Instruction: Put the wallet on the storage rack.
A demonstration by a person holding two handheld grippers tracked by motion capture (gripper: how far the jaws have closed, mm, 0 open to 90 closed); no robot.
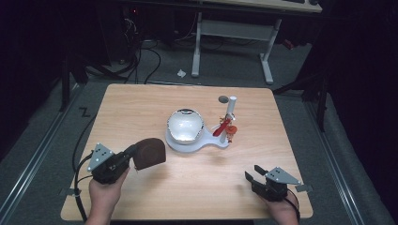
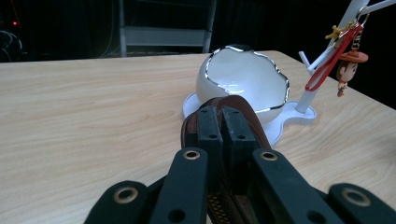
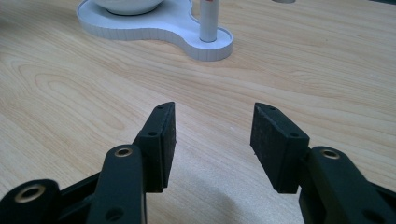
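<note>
A: Where was the brown pouch point(image 1: 150, 153)?

B: Clamped in the left gripper point(image 1: 126, 157), its fingers point(image 2: 211, 135) pressed tight on the pouch's zipped edge. It was held above the wooden surface point(image 1: 141, 108), just in front and to the left of the white stand point(image 1: 187, 146).

A: What sat on that stand?

B: A white bowl point(image 1: 186, 125) with a silver, jagged rim like a cracked eggshell. Beside it rose a white post point(image 1: 230, 111) carrying a red strap point(image 1: 221, 127) and a small cowboy charm point(image 2: 349, 66).

A: And the other hand?

B: The right gripper point(image 1: 253, 178) rested low near the surface's front right corner, its fingers point(image 3: 163, 135) spread wide with nothing between them, well apart from the stand
</note>
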